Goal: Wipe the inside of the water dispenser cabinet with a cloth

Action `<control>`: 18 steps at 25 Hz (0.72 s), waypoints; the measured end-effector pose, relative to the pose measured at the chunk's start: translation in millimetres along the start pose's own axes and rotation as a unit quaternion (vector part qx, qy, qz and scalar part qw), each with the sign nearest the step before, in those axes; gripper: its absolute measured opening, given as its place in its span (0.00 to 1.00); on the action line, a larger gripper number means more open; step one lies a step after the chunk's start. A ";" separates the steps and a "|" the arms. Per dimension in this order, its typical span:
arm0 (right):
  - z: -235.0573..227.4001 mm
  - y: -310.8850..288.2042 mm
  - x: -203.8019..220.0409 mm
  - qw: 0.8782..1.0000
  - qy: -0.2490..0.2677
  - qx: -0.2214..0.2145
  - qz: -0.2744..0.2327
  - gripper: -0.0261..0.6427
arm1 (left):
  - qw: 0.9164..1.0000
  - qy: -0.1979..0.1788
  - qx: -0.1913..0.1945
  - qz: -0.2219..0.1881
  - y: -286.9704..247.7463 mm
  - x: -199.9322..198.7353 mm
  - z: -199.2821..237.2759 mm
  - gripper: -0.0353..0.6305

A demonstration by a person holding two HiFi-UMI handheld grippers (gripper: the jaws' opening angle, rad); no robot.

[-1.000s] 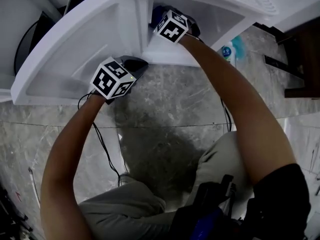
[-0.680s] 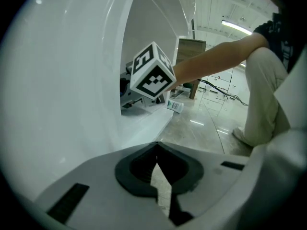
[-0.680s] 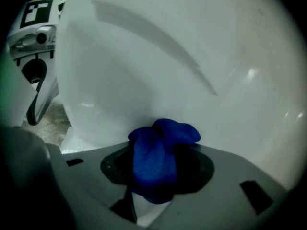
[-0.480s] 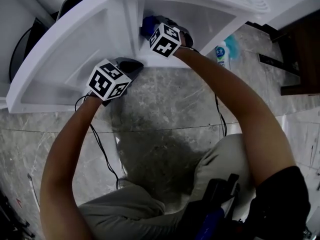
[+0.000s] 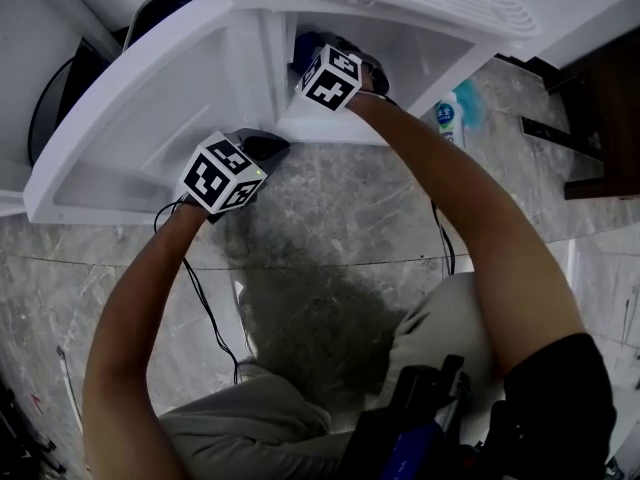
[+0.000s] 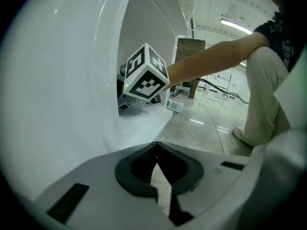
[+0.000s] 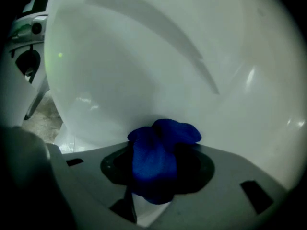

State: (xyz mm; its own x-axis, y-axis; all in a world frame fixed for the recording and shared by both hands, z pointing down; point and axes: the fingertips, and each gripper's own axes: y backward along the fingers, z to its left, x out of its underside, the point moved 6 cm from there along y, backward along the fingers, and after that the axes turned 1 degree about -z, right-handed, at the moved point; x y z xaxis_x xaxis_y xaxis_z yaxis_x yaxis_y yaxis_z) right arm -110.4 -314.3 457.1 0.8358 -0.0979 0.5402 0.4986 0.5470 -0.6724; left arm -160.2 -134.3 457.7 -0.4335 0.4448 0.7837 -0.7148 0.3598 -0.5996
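The white cabinet [image 5: 420, 43] of the water dispenser stands open, its door [image 5: 140, 118] swung to the left. My right gripper [image 7: 156, 172] reaches inside and is shut on a bunched blue cloth [image 7: 160, 145], which sits close to the white inner wall [image 7: 144, 71]. Only its marker cube [image 5: 330, 76] shows in the head view; cloth and jaws are hidden there. My left gripper [image 6: 158, 174] is shut with nothing in it, and hovers beside the door's lower edge [image 5: 262, 148], outside the cabinet. The right gripper's cube [image 6: 145, 75] also shows in the left gripper view.
A small white bottle with a teal label [image 5: 452, 113] lies on the marble floor [image 5: 340, 218] right of the cabinet. A black cable [image 5: 205, 288] trails under my left arm. Dark wooden furniture [image 5: 610, 78] stands at far right. My knees fill the bottom of the head view.
The head view has drifted a little. Both grippers stay about where they were, and the right one keeps its hold on the cloth.
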 end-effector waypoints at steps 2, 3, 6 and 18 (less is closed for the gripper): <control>7.7 6.5 0.6 1.000 0.006 -0.009 -0.003 0.28 | 1.000 -0.001 -0.003 0.002 1.5 2.2 2.0 0.06; 11.2 9.2 0.4 1.000 0.009 -0.013 -0.004 0.28 | 1.000 -0.002 -0.005 0.003 1.9 2.1 4.0 0.06; 16.3 10.9 0.2 1.000 0.014 -0.016 -0.005 0.28 | 1.000 -0.004 -0.010 -0.002 -0.3 -3.2 10.2 0.06; -4.4 -3.6 0.9 1.000 -0.021 -0.006 0.005 0.28 | 1.000 -0.009 0.008 -0.005 -5.5 -10.2 -2.4 0.06</control>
State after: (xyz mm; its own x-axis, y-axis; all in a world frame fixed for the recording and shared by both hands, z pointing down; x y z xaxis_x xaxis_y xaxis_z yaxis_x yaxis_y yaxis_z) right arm -110.4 -320.0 457.7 0.8305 -0.0580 0.5539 0.4934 0.5380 -0.6834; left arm -150.5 -138.9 452.7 -0.4359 0.4268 0.7923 -0.7277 0.3508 -0.5894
